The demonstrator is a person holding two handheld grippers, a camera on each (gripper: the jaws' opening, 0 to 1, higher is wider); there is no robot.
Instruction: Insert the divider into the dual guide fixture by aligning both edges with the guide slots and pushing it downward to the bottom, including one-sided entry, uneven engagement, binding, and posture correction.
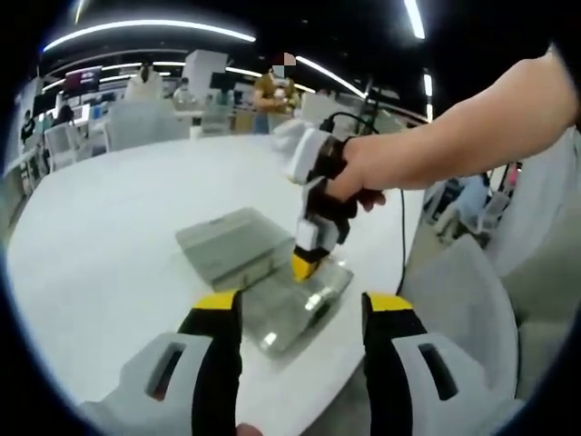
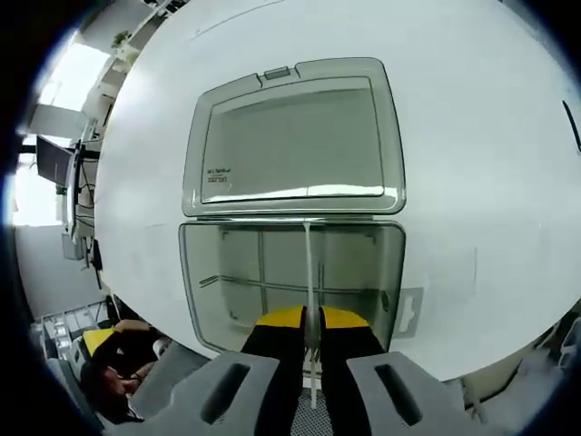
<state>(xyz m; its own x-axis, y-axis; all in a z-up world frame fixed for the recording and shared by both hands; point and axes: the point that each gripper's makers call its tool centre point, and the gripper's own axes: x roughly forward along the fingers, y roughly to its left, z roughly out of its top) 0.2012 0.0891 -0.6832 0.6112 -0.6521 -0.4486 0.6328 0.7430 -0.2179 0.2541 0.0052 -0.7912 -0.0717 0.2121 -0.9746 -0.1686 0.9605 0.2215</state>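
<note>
A clear plastic box lies on the white table with its lid folded flat behind it. Thin cross ribs show inside the box. My right gripper is shut on a thin clear divider, seen edge-on and running across the box's open tray from the hinge side towards the camera. In the left gripper view, the same box and lid sit mid-table. The right gripper, held in a hand, points straight down into the tray. My left gripper stands open just before the box, with nothing between its jaws.
The round white table has bare surface left of the box. Its near edge runs close below the box. Grey chairs stand to the right. A black cable hangs from the right gripper. Desks and a person are far behind.
</note>
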